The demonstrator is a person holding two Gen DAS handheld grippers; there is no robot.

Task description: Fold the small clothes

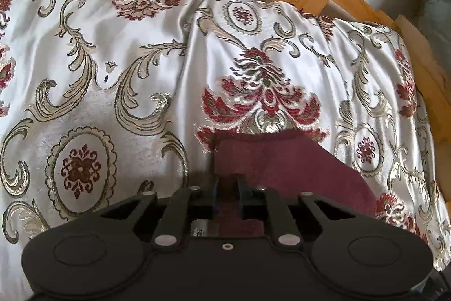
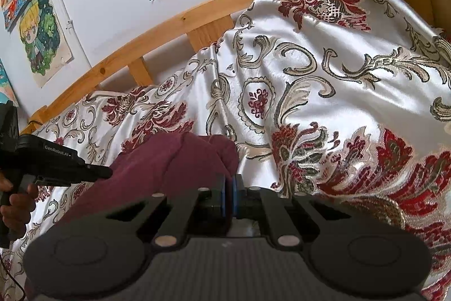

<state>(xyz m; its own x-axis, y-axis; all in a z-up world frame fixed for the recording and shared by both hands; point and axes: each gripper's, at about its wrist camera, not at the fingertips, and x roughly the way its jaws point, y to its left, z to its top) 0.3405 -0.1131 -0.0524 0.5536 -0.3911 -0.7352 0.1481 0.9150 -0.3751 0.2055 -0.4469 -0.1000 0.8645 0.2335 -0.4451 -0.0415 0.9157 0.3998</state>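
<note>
Black gripper (image 2: 229, 189), blue pads (image 2: 224, 195), "GenRobot.AI" marking.

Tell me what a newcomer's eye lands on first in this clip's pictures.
The shiny white bedspread with red and gold scrollwork fills both views. On it lies a small maroon garment, pinched at one end by the left tongs and at the other by the right tongs. Colourful cartoon drawings hang on the wall behind the wooden bed frame.

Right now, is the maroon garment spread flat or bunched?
Bunched: the maroon garment rises in folds, pinched between left gripper and right gripper.
</note>
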